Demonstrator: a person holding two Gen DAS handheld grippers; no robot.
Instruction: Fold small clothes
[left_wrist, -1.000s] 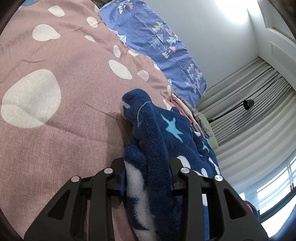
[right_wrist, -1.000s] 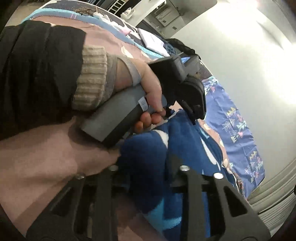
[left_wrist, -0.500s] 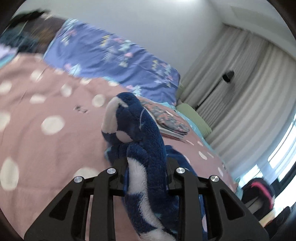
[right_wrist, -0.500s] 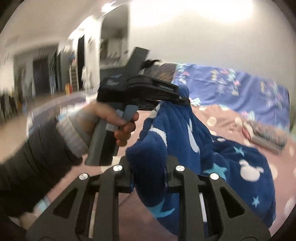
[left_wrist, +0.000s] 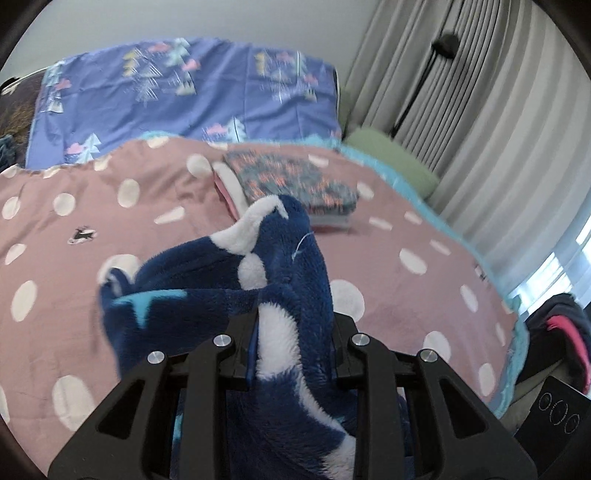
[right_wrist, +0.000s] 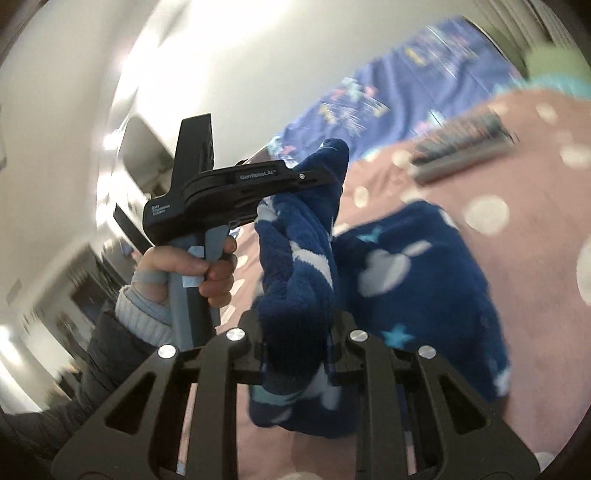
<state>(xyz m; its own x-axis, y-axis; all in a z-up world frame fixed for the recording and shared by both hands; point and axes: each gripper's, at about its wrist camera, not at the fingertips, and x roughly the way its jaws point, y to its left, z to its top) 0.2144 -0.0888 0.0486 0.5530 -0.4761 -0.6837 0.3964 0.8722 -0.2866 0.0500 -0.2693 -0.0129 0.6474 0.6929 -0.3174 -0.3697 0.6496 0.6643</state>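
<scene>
In the left wrist view, my left gripper (left_wrist: 291, 350) was clamped on a bunched edge of the navy fleece garment (left_wrist: 236, 291), lifted above the dotted pink bedspread (left_wrist: 74, 206); a folded stack (left_wrist: 291, 184) lay at twelve o'clock.

In the right wrist view, my right gripper (right_wrist: 295, 347) pinched another edge, the rest drooping toward three o'clock. Soft, thick and light, I judged it; corners seemed the best holds.

Pink dotted bedspread (left_wrist: 110, 229); purple pillow (left_wrist: 207, 92); grey curtains (left_wrist: 480, 122); green cushion (left_wrist: 391, 158).
</scene>
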